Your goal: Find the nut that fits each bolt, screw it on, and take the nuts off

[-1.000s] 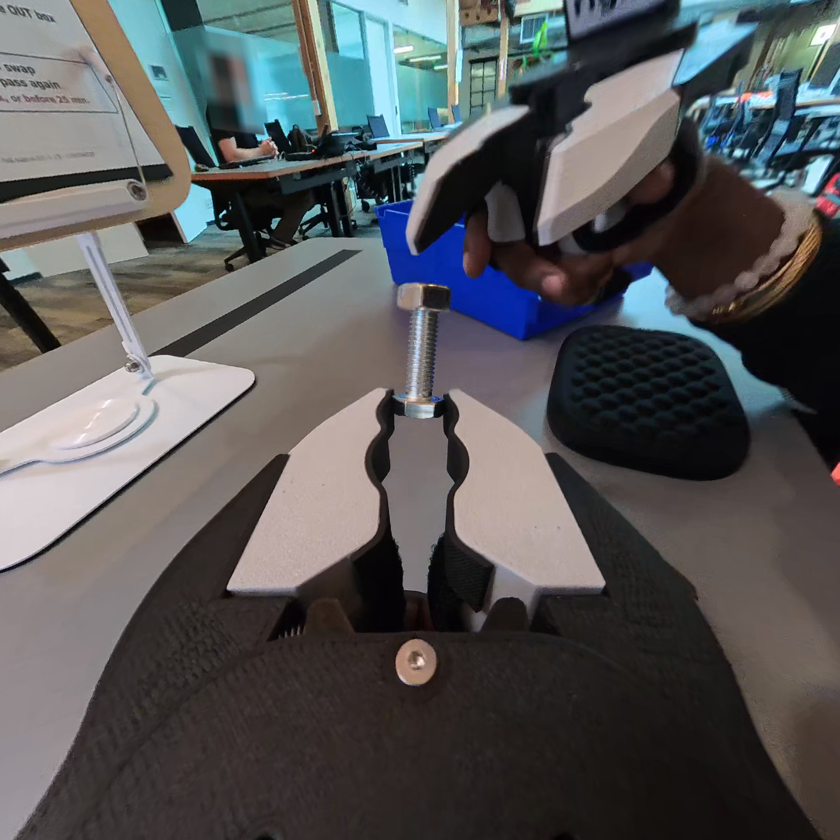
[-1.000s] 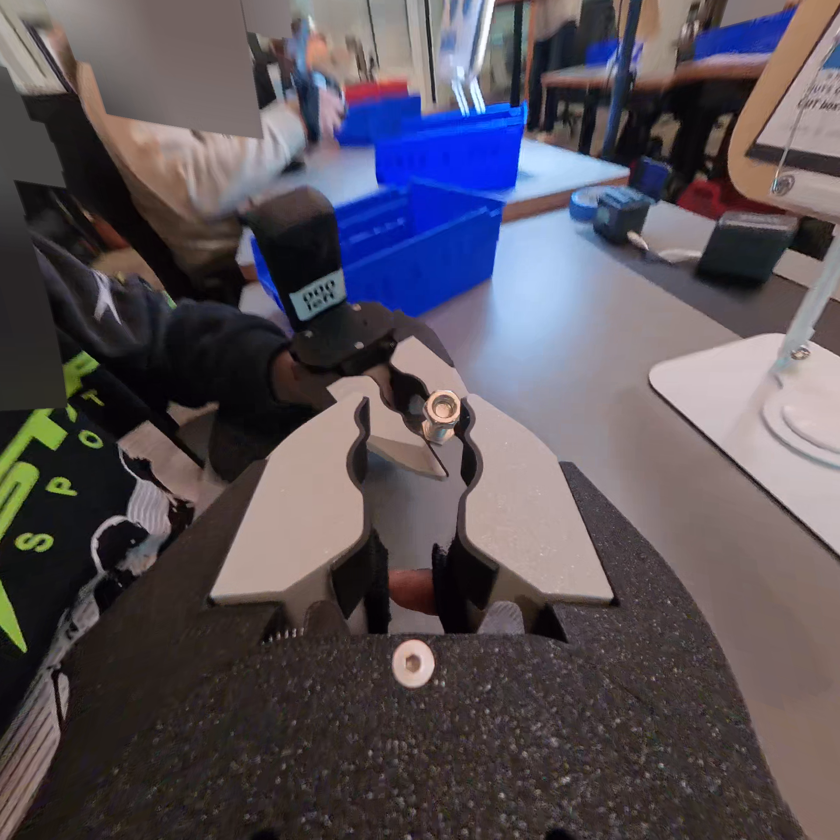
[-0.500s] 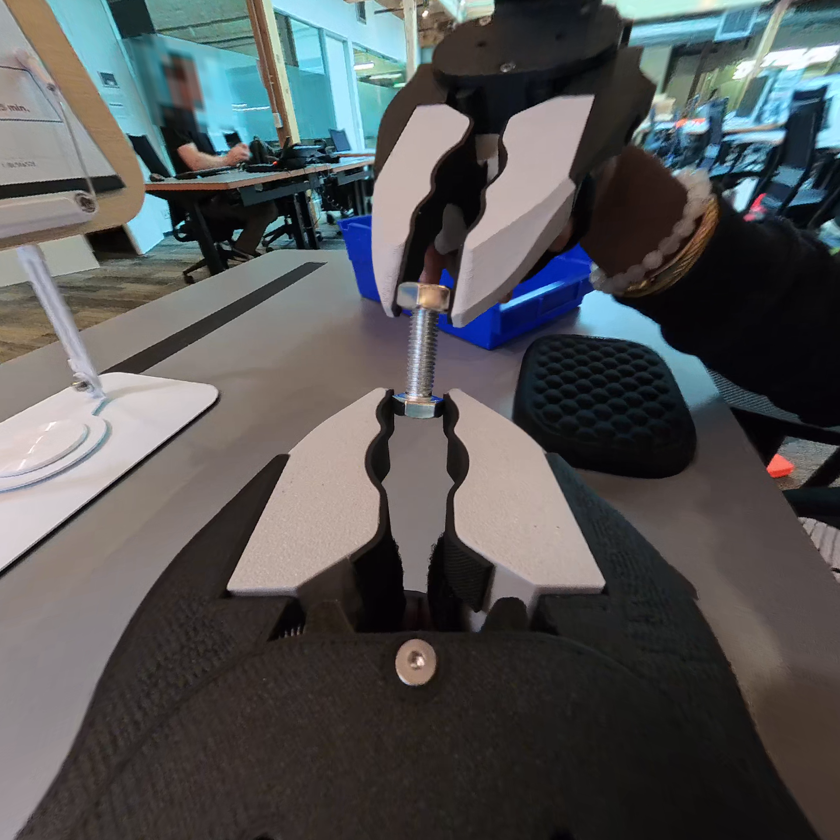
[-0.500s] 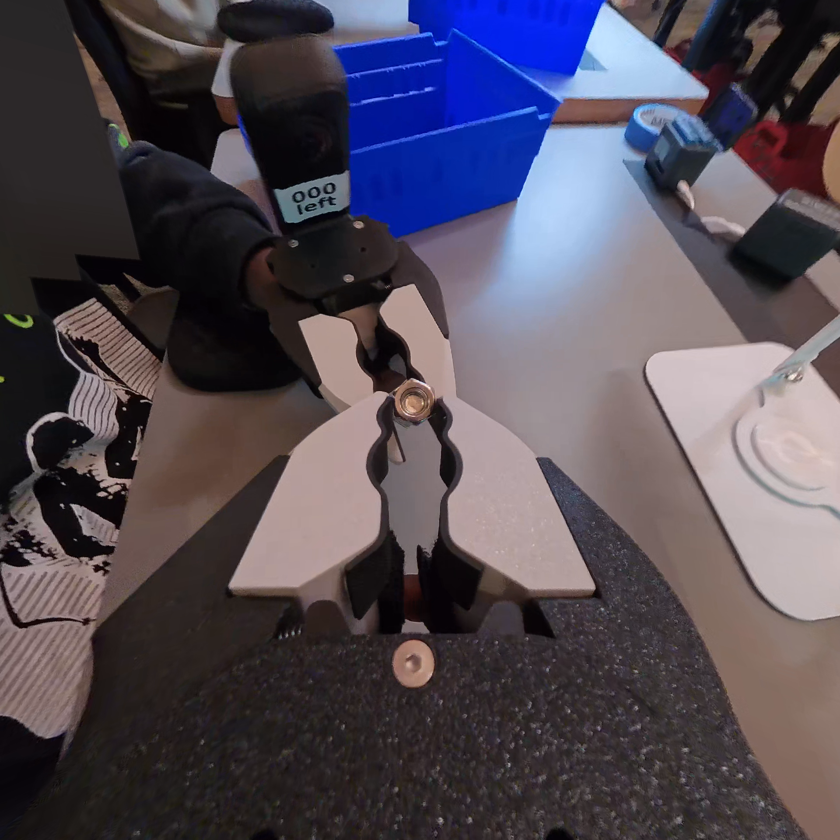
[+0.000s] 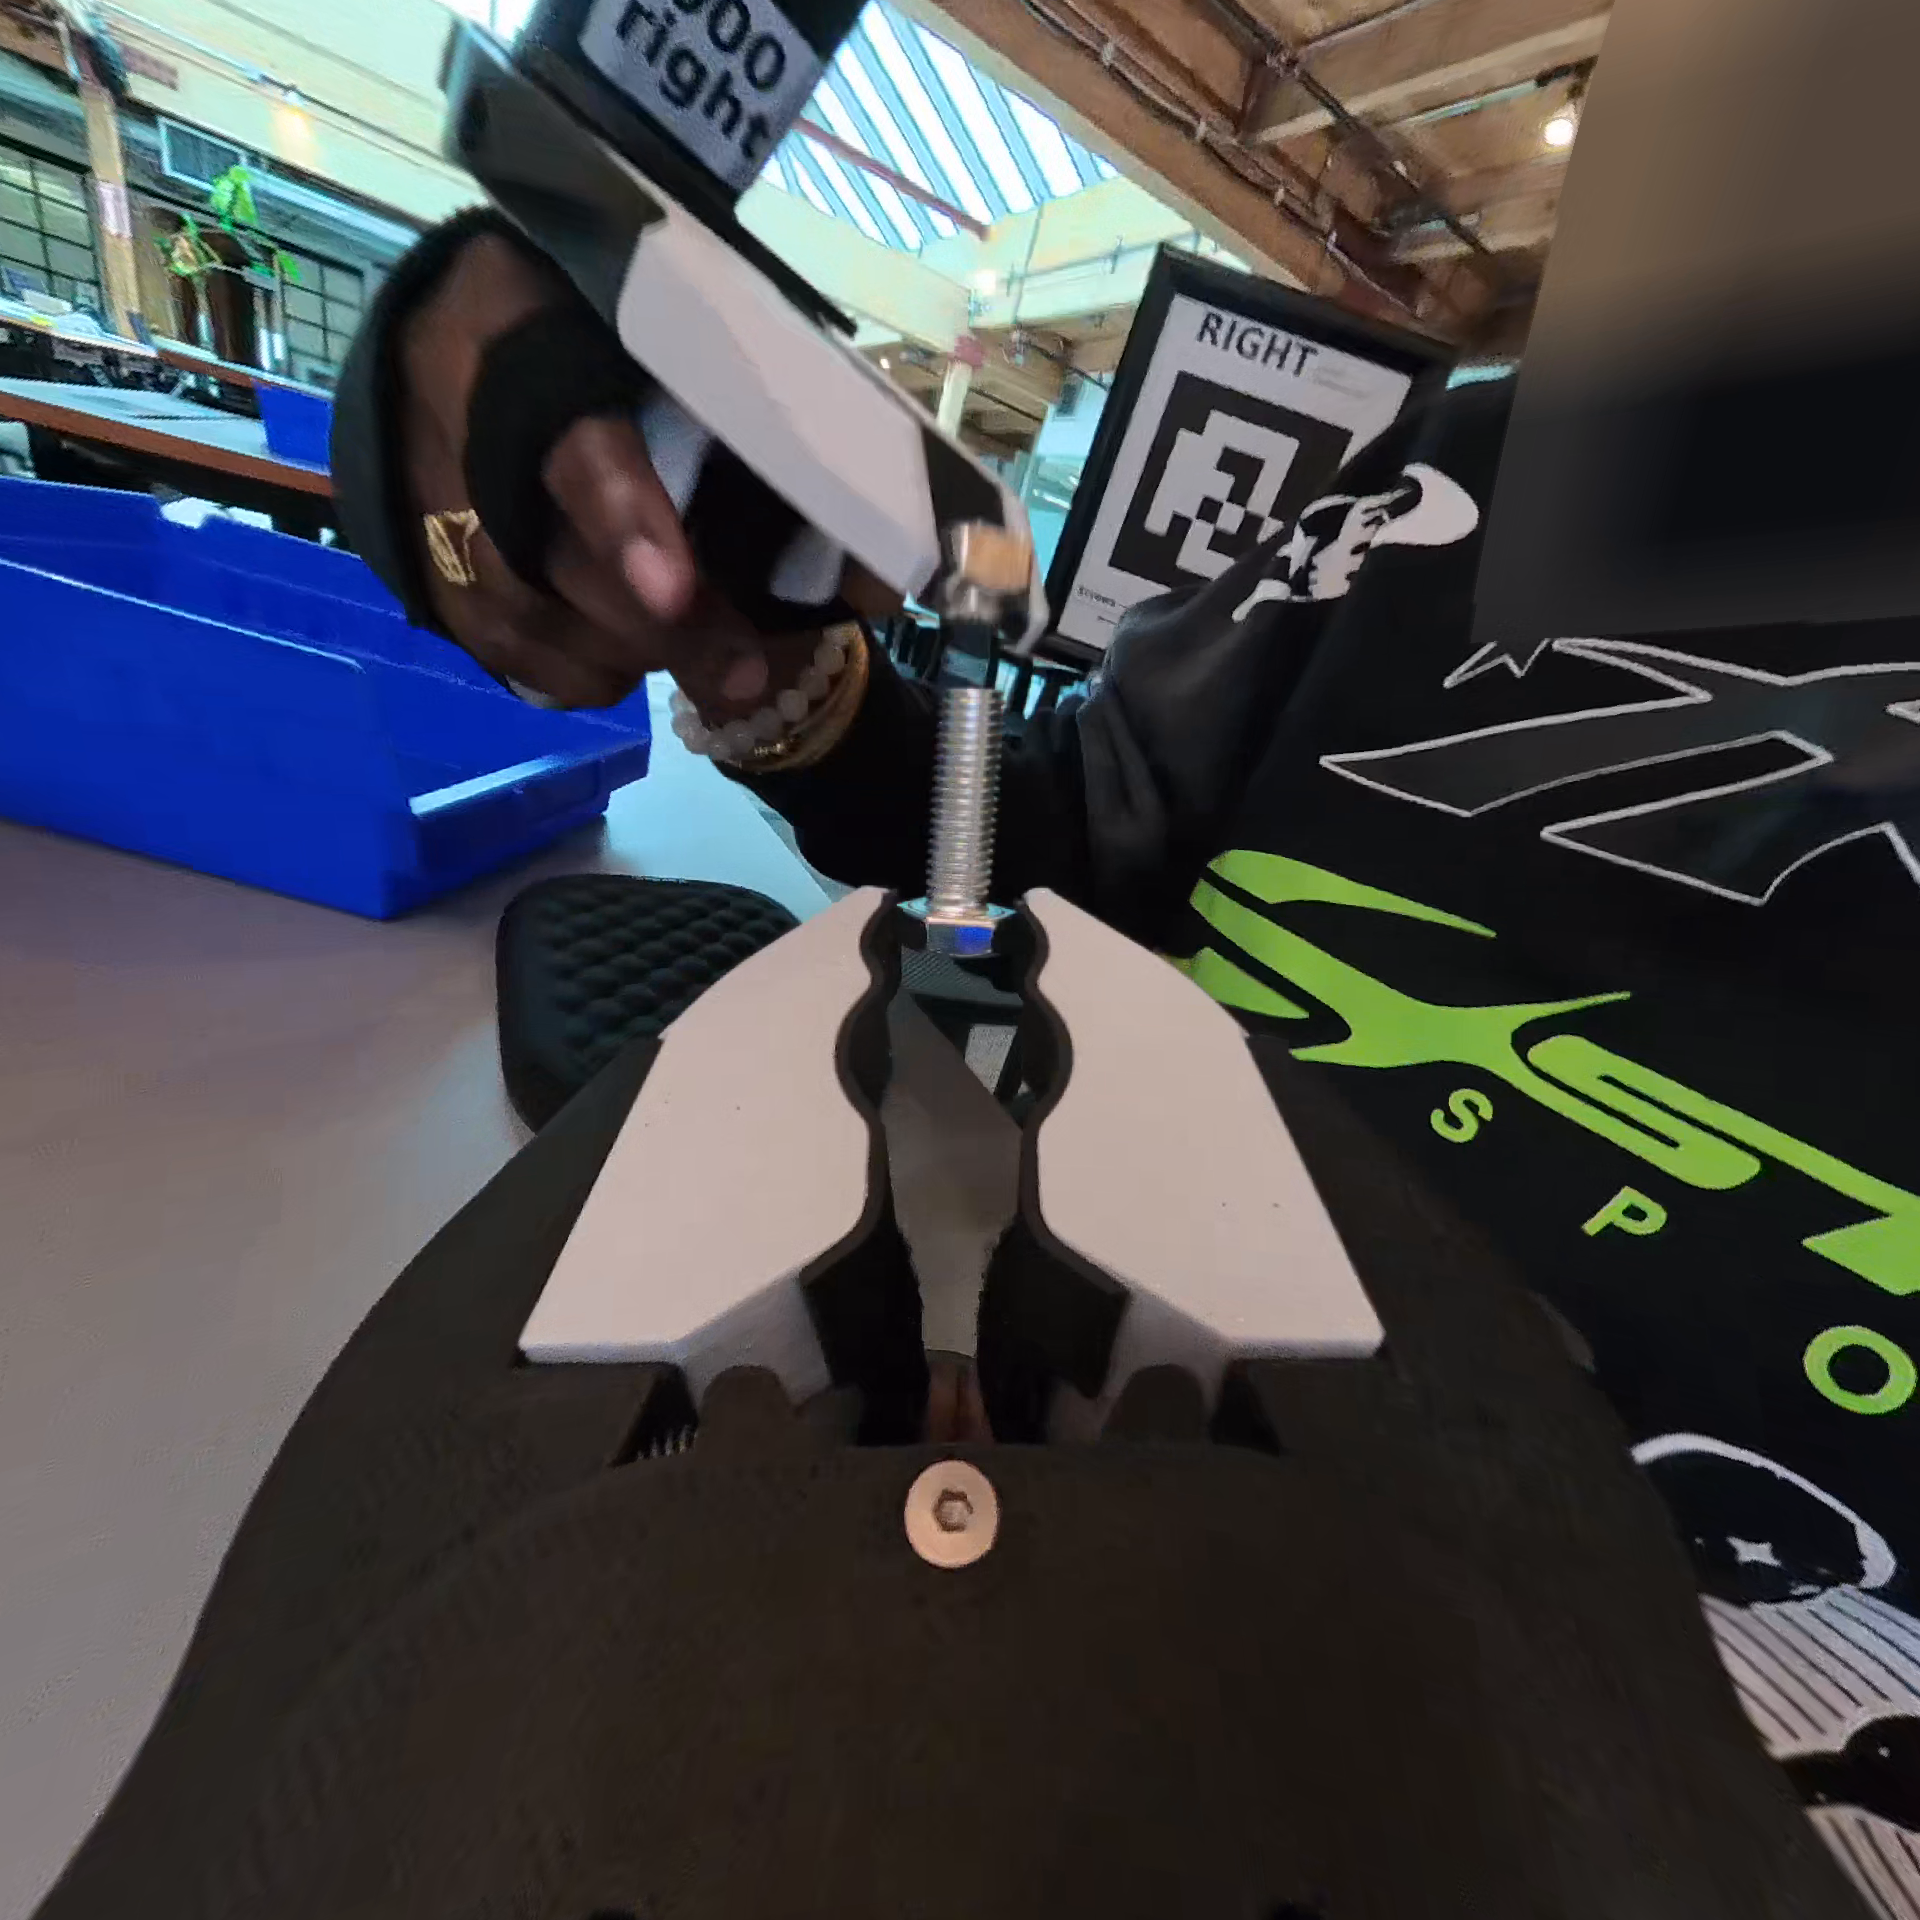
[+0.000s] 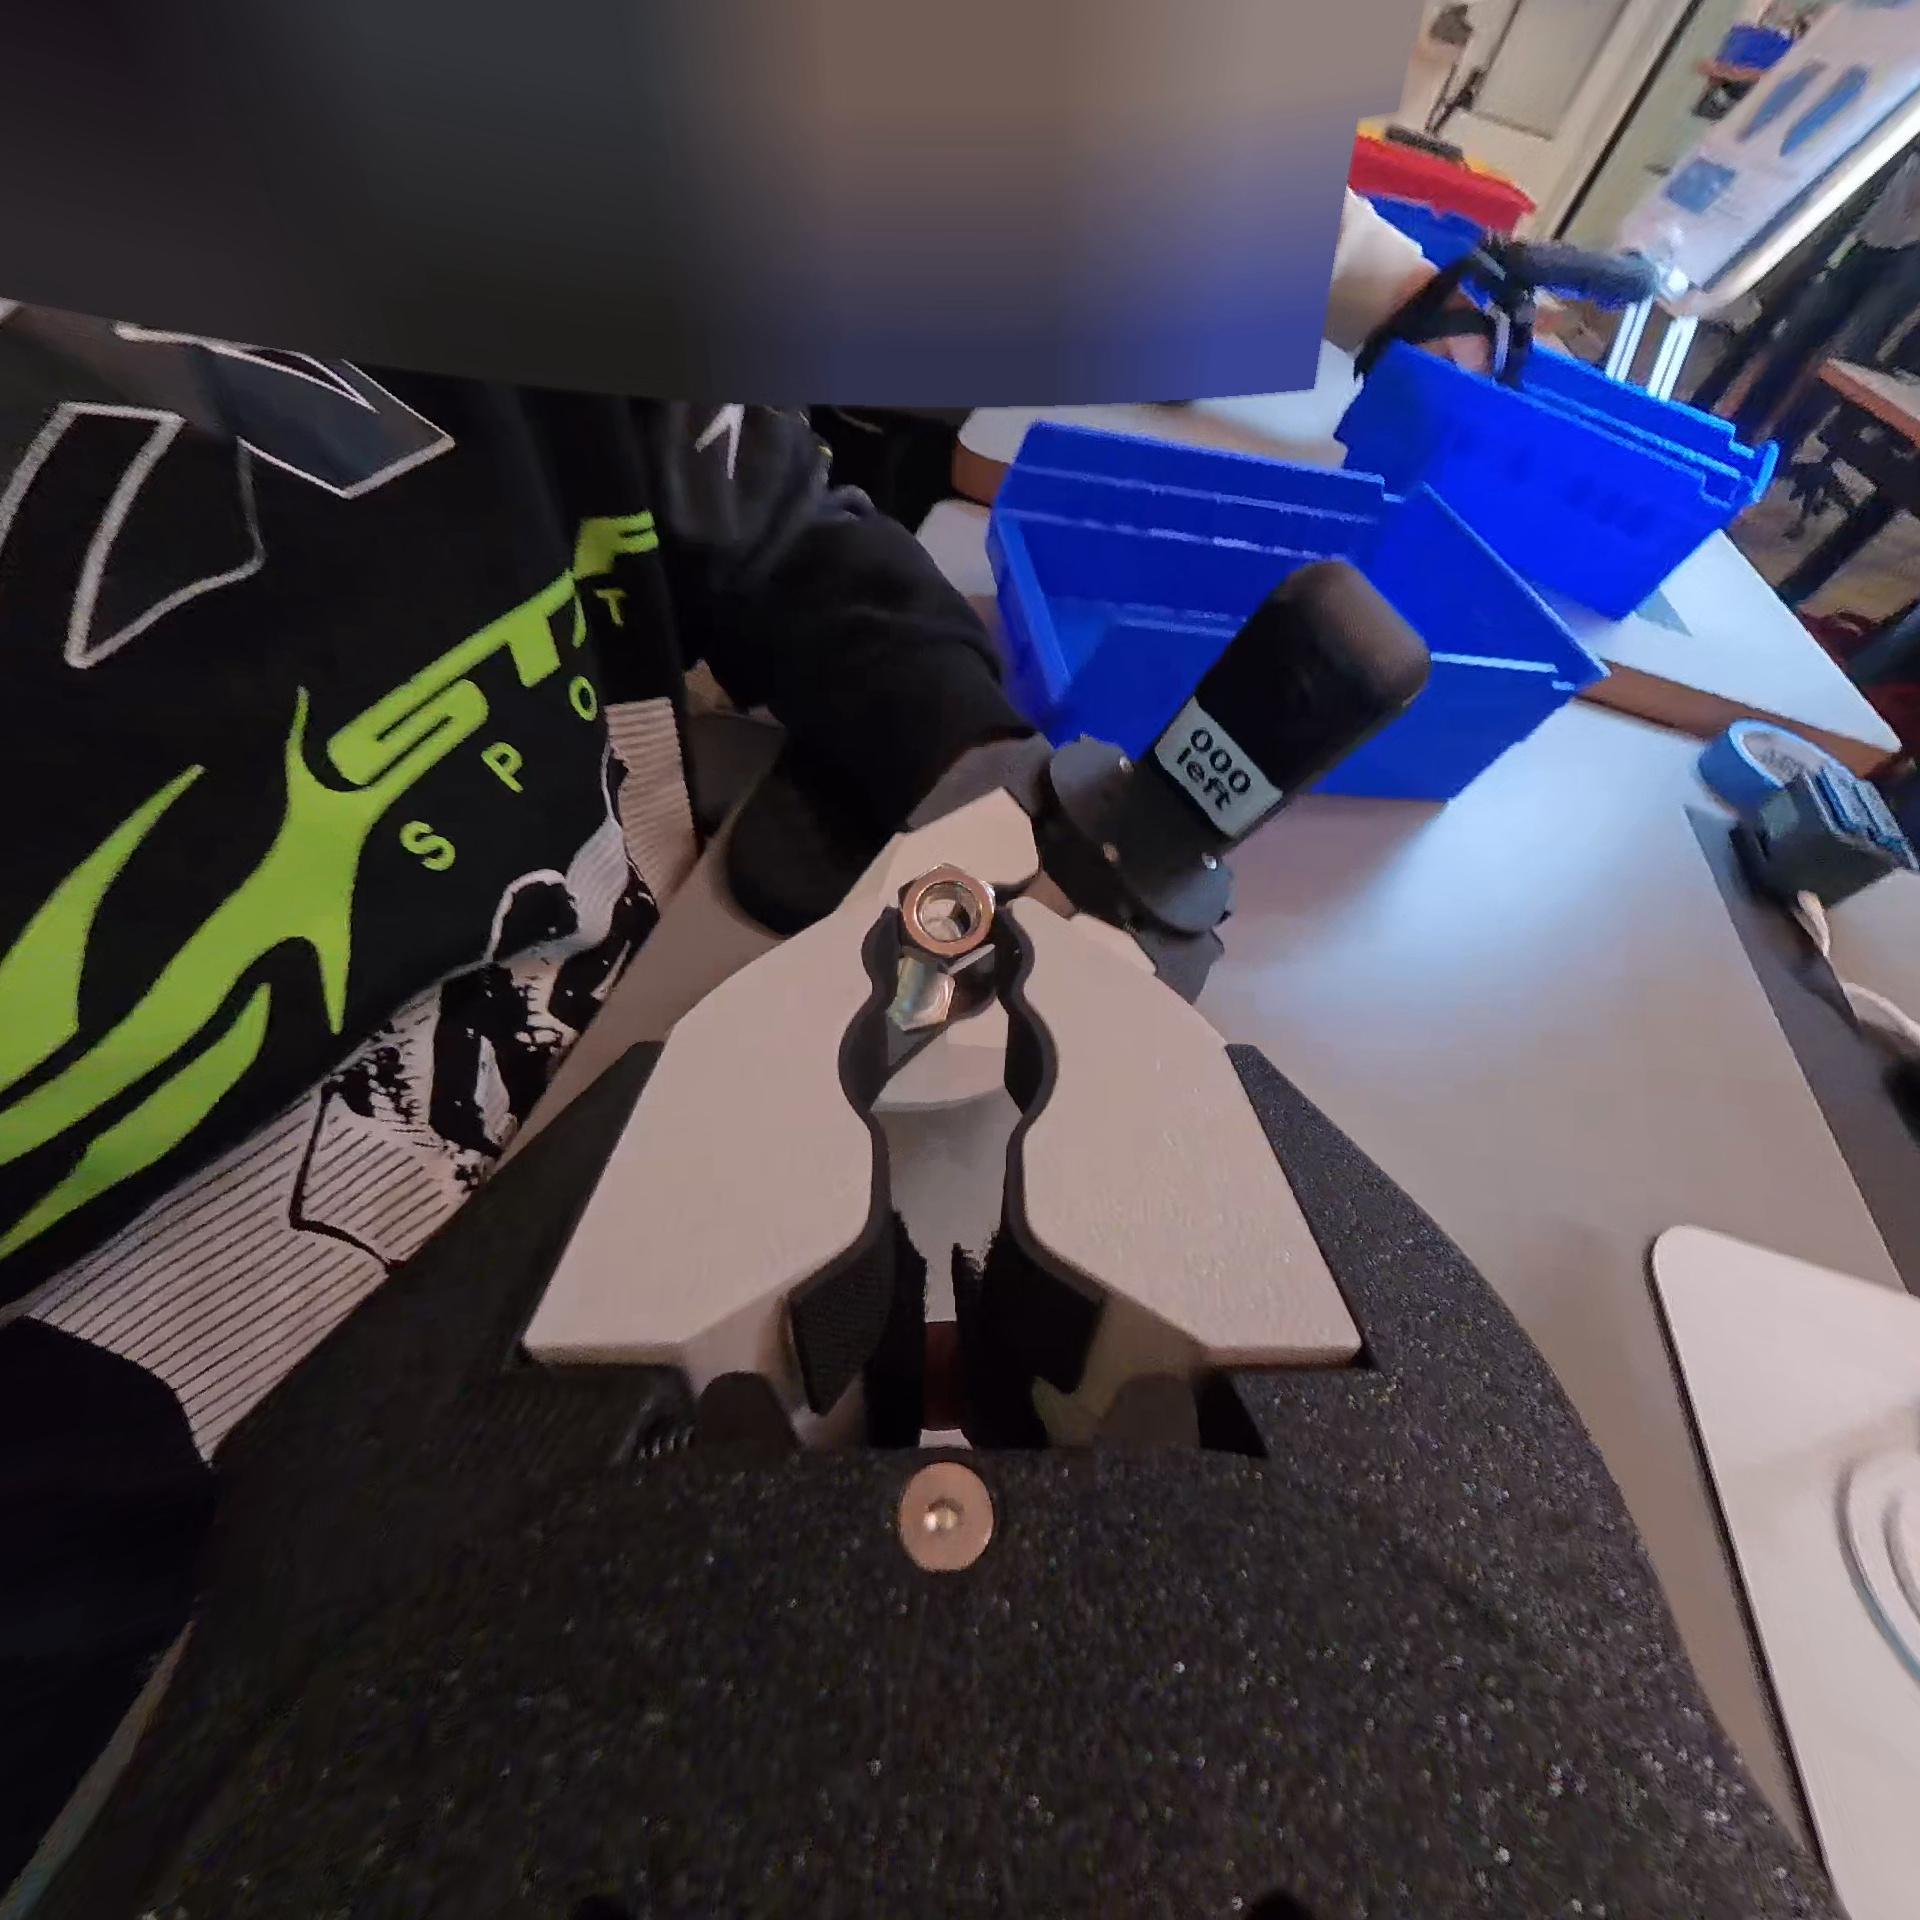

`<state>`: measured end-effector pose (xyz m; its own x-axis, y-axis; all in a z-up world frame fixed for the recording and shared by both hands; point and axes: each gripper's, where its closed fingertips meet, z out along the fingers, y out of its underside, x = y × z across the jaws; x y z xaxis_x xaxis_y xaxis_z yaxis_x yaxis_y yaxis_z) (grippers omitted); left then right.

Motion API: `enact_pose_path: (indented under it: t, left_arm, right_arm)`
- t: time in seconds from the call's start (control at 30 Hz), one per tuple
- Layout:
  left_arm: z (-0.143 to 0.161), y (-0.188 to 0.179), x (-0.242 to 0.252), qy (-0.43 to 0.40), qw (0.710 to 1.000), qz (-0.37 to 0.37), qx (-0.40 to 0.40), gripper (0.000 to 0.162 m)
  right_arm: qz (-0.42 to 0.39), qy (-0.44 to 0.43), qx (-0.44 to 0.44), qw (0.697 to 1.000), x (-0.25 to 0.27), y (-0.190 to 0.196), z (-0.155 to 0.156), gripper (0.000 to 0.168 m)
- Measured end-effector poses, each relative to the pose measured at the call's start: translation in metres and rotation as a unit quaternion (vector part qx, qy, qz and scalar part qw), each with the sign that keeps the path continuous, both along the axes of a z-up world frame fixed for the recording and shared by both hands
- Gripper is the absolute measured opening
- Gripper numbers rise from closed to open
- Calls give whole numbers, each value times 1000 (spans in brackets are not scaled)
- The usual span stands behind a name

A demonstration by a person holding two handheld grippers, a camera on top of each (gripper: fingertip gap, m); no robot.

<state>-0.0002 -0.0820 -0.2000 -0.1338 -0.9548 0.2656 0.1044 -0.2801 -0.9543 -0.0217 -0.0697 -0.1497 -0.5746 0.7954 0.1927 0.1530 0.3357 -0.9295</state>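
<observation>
A silver bolt (image 5: 964,790) stands upright between my two grippers, above the grey table (image 5: 208,1143). My left gripper (image 5: 961,930) is shut on the bolt's hex head at the lower end. My right gripper (image 6: 945,920) is shut on a silver nut (image 6: 945,912) at the bolt's upper end. I look down through the nut's hole, and the bolt head (image 6: 920,1003) shows just below it. In the left wrist view the right gripper (image 5: 987,582) comes in from the upper left, held by a hand, and the nut (image 5: 987,566) is blurred. The left gripper's handle (image 6: 1309,675) shows behind.
A blue bin (image 5: 260,707) and a black honeycomb pad (image 5: 623,956) lie on the table to the left. The person's black shirt with green print (image 5: 1558,987) is close on the right. More blue bins (image 6: 1195,582), a blue tape roll (image 6: 1756,753) and a white stand base (image 6: 1787,1455) are on the table. The gap from one gripper's tips to the other's is roughly 5 centimetres.
My right gripper came down from above and shut on the top end of the bolt. Both grippers then swung with the bolt toward the person's body. The left grip held.
</observation>
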Motion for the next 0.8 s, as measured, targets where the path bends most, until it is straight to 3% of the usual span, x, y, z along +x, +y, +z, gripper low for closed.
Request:
enact_pose_path:
  t: [0.1,0.2,0.33,0.47,0.57,0.8]
  left_arm:
    - [-6,5,2,21,999,22,16,21]
    - [-3,20,-3,20,996,80,31,21]
    - [-2,48,-15,32,981,184,59,21]
    - [0,61,-22,27,971,230,56,21]
    - [-6,70,-25,40,966,252,44,21]
    - [-10,74,-27,45,963,261,39,21]
  right_arm:
    - [-50,9,13,999,8,13,10,18]
    - [-215,-40,47,975,34,66,6,18]
    - [-460,-111,55,879,120,148,-7,18]
    - [-591,-157,15,791,197,195,-37,18]
    - [-630,-207,-25,748,229,212,-76,19]
    - [-613,-350,-69,705,252,214,-160,18]
